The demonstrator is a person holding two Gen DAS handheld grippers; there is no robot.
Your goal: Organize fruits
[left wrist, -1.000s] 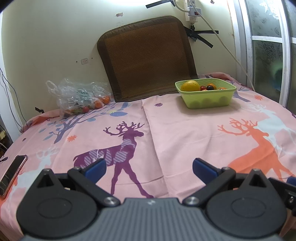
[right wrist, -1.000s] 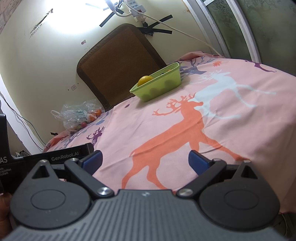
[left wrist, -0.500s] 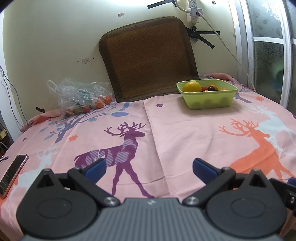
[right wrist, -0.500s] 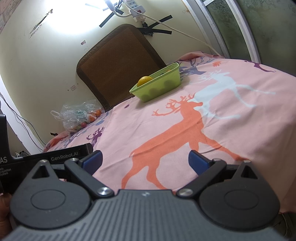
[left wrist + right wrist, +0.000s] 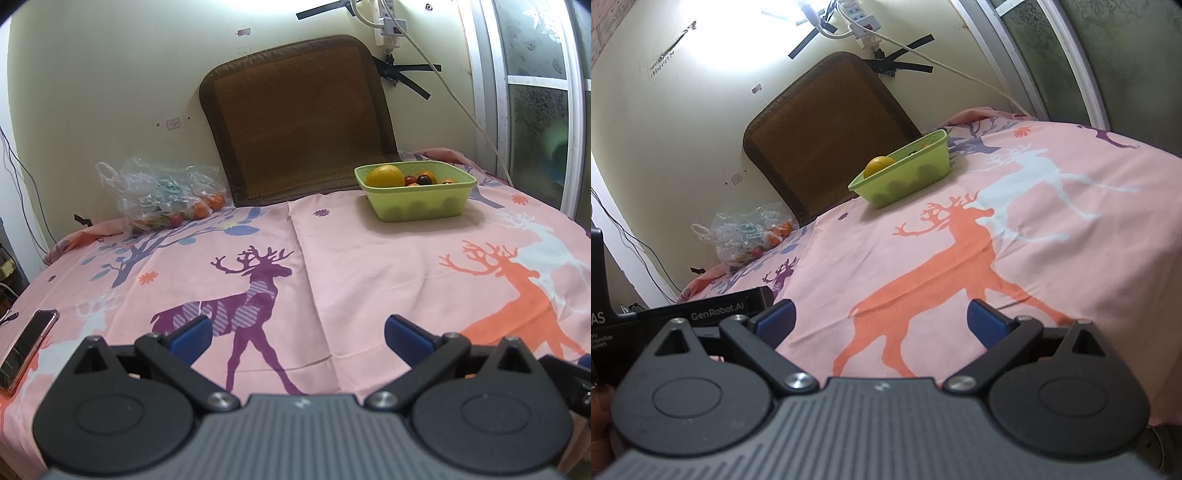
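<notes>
Clear plastic, crumpled and knotted, is what lies farthest to your left: the fruit bag (image 5: 162, 195) sits far ahead and left of your left claw (image 5: 295, 332), against the wall, with orange and red fruits showing through its near side. A phone (image 5: 27, 347) rests close by on the left edge of the pink deer-print cloth (image 5: 332, 266). Your left claw hovers low over the cloth with its blue pads spread wide and nothing between them.

Further right, the green basket (image 5: 417, 205) stands ahead and to the right of that claw, well apart from the bag, already holding a large yellow fruit (image 5: 384, 175) and several small dark and orange ones. Its long side runs across your view.

Your right claw (image 5: 881, 321) is also spread wide and empty. From it the basket (image 5: 905, 177) lies ahead and slightly right, while the bag (image 5: 750, 232) lies ahead and well to the left, beyond the left claw's body.

So the bag probably falls to your left claw and the basket sits nearer your right. Either reach runs forward across bare cloth.
</notes>
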